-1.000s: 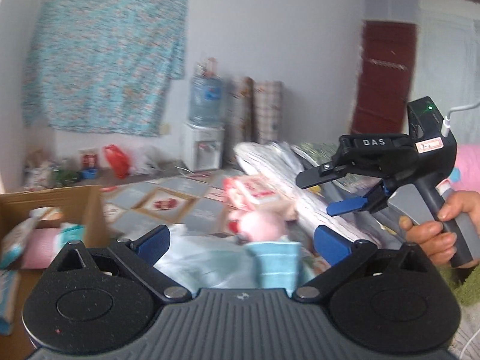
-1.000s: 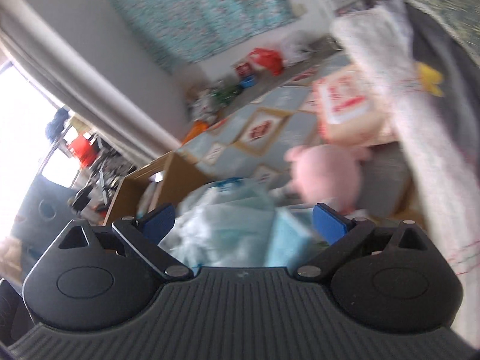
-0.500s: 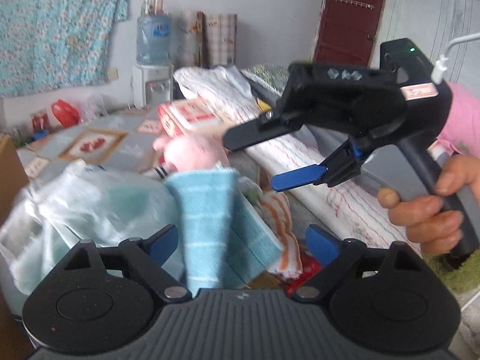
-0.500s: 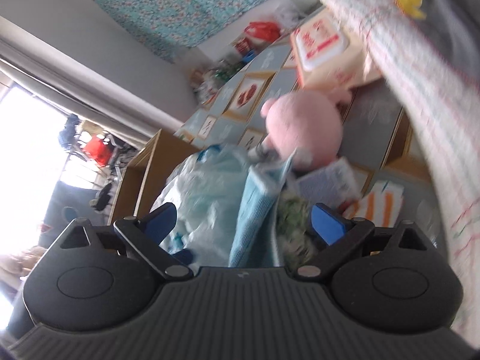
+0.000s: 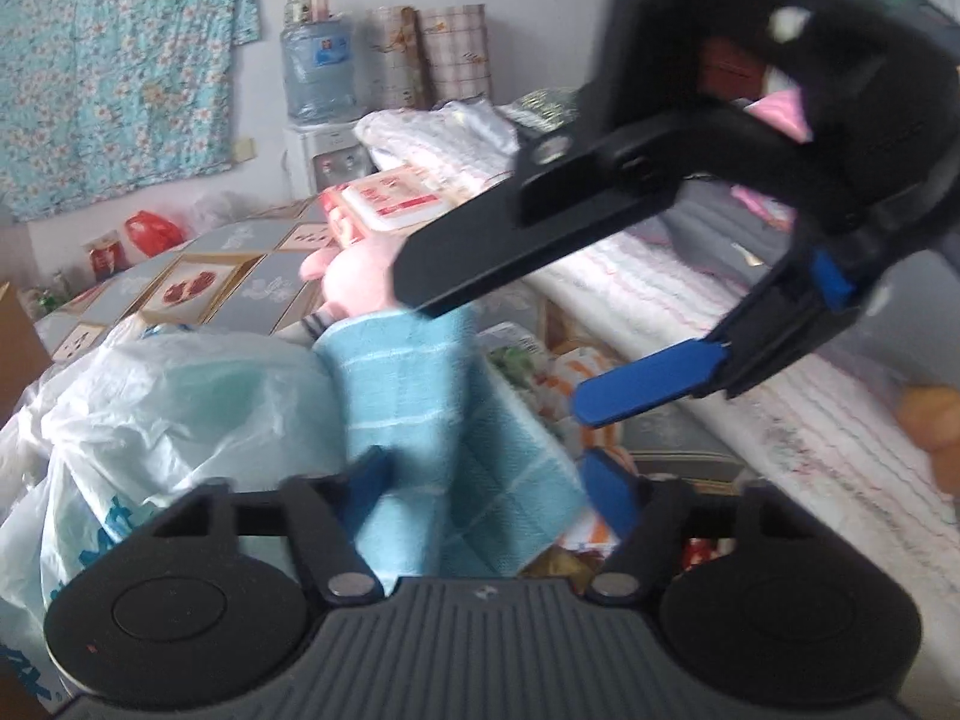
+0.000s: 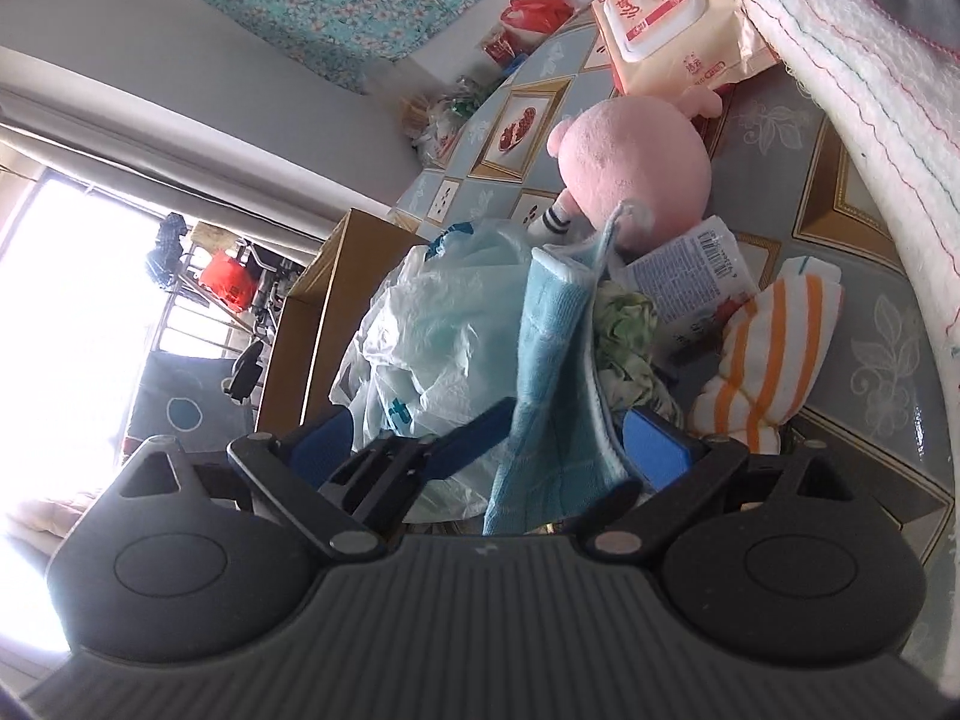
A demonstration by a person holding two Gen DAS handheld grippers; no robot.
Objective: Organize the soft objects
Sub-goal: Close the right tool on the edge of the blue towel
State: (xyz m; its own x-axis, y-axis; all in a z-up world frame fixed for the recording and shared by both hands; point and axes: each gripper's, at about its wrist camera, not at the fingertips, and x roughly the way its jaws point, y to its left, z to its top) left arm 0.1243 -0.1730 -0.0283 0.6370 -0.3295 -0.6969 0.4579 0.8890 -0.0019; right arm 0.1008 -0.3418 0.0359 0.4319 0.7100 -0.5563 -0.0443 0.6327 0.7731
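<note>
We saw the blue towel (image 5: pixel 420 420) standing up between a white plastic bag (image 5: pixel 180 408) and a small heap of soft things on the patterned floor mat (image 6: pixel 870 336), and both tongs were around it. The left tongs (image 5: pixel 486 480) had just been closing, with the folded towel between the blue pads; in the blur they looked to press its two sides, so we judged that it was held. The right tongs (image 6: pixel 492 450) stood wide around the same towel from the other side, not pressing it.

We think that the towel is light and very soft, it will hang and unfold if taken by one layer only. It is better to take all layers together near the folded edge. The plastic bag is slippery and could come along by mistake.

Behind the towel lay a pink plush toy (image 6: pixel 636 162), a striped orange cloth (image 6: pixel 768 354) and a pack of wipes (image 6: pixel 666 18). The lower part of the towel was hidden by the tongs' bodies, and the cardboard box (image 6: pixel 312 324) was cut off, so its inside we could not see
</note>
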